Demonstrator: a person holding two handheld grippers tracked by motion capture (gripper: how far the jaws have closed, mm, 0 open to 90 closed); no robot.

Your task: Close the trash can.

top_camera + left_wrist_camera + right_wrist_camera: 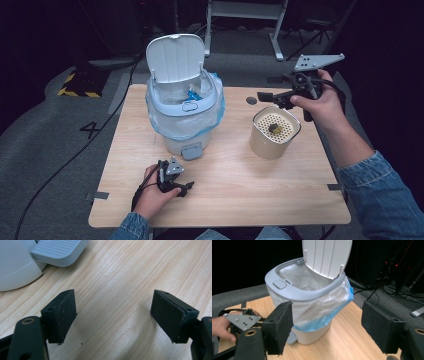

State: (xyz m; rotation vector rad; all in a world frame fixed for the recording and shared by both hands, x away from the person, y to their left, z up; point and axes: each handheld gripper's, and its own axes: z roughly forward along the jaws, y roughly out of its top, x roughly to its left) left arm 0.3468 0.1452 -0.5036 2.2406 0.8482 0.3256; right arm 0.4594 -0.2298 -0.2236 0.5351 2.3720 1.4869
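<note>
- The person is holding the right tool point(267, 97) raised above the far rim of the cream container point(274, 132), jaws spread wide with nothing between them.
- The left tool point(186, 187) is resting low on the wooden surface point(230, 195), near the front edge, its jaws likewise wide apart and empty; in the left gripper view the bin's grey pedal point(58, 251) is sitting just ahead of it.
- The container is standing upright to the right of the pedal bin point(184, 107), well apart from it; a dark scrap point(274, 128) is lying on its perforated top.
- The bin's lid point(176, 56) is standing open and a blue-edged liner point(325, 306) is hanging over its rim.
- As I judge it, the scrap is bound for the bin; the right tool would do well to be coming straight down over it, closing gently so the container is not tipping.
- Pressing the pedal looks unneeded while the lid is standing open.
- Around the surface the room is lying dark: grey carpet, trailing cables, a white desk frame point(245, 12) behind, hazard-striped tape point(79, 85) at the left.
</note>
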